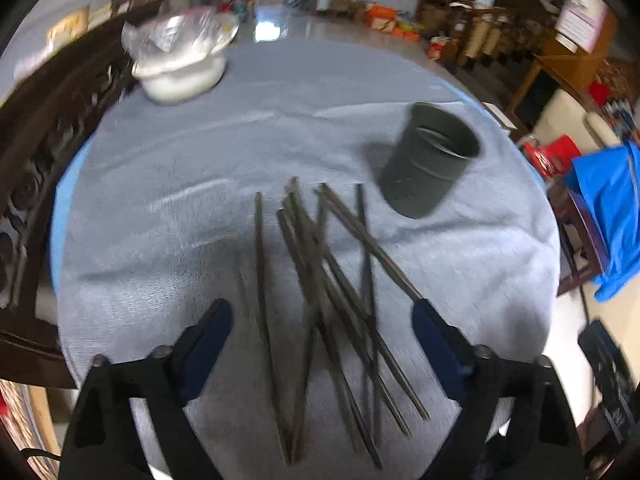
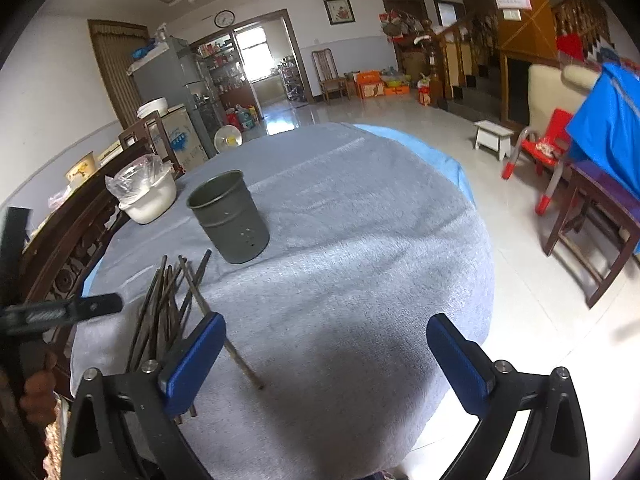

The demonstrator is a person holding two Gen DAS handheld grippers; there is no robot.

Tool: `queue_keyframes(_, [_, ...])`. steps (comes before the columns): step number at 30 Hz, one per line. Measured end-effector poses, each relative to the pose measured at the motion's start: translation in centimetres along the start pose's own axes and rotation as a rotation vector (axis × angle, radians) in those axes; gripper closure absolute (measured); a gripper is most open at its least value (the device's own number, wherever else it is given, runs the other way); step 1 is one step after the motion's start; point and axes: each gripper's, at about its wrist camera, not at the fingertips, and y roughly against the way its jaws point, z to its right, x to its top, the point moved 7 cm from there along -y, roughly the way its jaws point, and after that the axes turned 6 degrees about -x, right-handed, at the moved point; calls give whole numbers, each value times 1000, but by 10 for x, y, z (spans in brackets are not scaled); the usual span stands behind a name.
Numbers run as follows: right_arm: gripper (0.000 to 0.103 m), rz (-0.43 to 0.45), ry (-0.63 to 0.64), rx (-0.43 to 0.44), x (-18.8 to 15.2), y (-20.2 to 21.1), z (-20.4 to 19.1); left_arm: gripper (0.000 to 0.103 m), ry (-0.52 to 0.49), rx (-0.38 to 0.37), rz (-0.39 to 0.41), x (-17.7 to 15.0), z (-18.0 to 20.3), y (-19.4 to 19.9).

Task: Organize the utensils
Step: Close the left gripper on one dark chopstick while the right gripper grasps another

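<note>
Chopsticks (image 1: 320,288) scattered beside upright holder (image 1: 430,160) on table (image 1: 180,200)

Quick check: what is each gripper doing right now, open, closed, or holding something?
Left gripper: open, holding nothing, above the chopsticks.
Right gripper: open, holding nothing, over the tablecloth.

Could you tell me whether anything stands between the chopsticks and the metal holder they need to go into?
Nothing visible does. Only bare grey tablecloth lies between the chopsticks and the upright, open-topped metal holder. The white bowl sits well off to the side.
</note>
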Motion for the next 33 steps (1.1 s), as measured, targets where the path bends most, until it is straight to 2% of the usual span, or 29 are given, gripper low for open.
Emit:
queue_keyframes(2, [15, -25, 10, 26, -1, -10, -3, 27, 62, 1, -23, 3, -22, -5])
queue_keyframes(5, [34, -77, 49, 105, 2, -30, -22, 31, 130, 25, -44, 8, -55, -10])
queue_keyframes(6, [42, -95, 63, 140, 4, -36, -33, 32, 136, 28, -47, 9, -61, -10])
queue_keyframes(9, [56, -132, 134, 252, 12, -56, -76, 33, 97, 40, -64, 15, -64, -15])
queue_keyframes(10, [60, -145, 164, 285, 13, -63, -91, 33, 86, 41, -67, 16, -65, -18])
queue_keyframes(11, [64, -159, 193, 311, 14, -73, -108, 39, 81, 32, -76, 17, -66, -21])
queue_keyframes(12, [64, -165, 218, 322, 15, -81, -121, 43, 78, 27, -88, 18, -66, -25])
queue_keyframes(13, [64, -175, 244, 331, 15, -88, -135, 53, 75, 20, -110, 18, -68, -29])
queue_keyframes(14, [65, -185, 266, 343, 14, -96, -150, 55, 78, 15, -120, 18, -71, -32])
queue_keyframes(18, [65, -221, 344, 328, 13, -125, -186, 55, 116, -37, -130, 18, -84, -32])
queue_keyframes(20, [69, -245, 368, 309, 13, -140, -199, 55, 123, -59, -128, 20, -89, -29])
queue_keyframes(28, [79, -294, 428, 235, 10, -176, -231, 55, 76, -127, -133, 26, -88, -24])
queue_keyframes(30, [90, -288, 437, 217, 11, -179, -233, 55, 56, -142, -138, 28, -85, -24])
queue_keyframes(33, [96, -278, 425, 201, 13, -174, -229, 55, 34, -161, -154, 30, -81, -28])
